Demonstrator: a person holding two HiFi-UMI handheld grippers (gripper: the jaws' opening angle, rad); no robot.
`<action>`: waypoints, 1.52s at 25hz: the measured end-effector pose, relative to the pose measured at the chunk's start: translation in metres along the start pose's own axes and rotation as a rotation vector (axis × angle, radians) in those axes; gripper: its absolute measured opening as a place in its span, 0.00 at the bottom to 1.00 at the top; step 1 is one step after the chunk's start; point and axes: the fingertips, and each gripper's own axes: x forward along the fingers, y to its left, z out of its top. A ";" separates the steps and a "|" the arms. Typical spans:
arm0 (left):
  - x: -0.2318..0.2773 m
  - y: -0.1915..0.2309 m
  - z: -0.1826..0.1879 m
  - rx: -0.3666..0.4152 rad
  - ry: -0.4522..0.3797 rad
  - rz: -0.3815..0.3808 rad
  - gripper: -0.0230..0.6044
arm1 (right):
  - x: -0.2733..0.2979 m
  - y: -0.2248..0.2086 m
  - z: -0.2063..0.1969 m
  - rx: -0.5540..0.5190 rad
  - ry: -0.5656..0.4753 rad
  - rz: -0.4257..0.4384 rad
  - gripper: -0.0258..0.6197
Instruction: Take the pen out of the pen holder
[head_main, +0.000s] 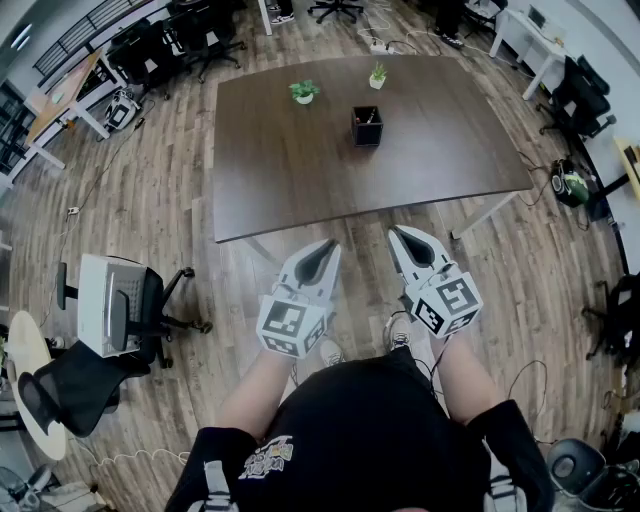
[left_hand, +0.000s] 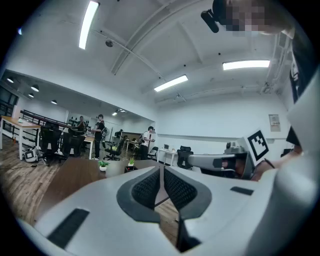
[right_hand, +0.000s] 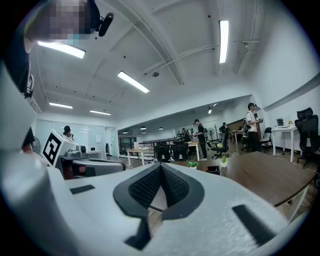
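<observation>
A person is standing short of a dark table, holding the left hand-held gripper and the right hand-held gripper level. Both have their jaws together and are gripping nothing. The black pen holder is sitting mid-table, well apart from both, with the pen seemingly inside, so the whole task is remaining.

The person is wearing a black short-sleeved shirt, and it is carrying a pale print on the left sleeve, too small to read. Light shoes, maybe white, are showing beyond it. The left gripper and right gripper are wearing pointed white shells with black bumpy pads. Each is carrying a cube with black-and-white squares.
</observation>
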 end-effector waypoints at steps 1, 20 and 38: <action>0.000 0.001 0.000 0.000 0.000 0.000 0.06 | 0.000 0.001 0.000 -0.001 0.001 0.001 0.05; -0.018 0.010 -0.002 0.001 -0.003 -0.026 0.26 | 0.004 0.019 0.012 -0.018 -0.041 -0.022 0.21; -0.012 0.020 -0.004 0.025 0.004 0.024 0.44 | 0.006 -0.004 0.023 -0.022 -0.077 -0.048 0.45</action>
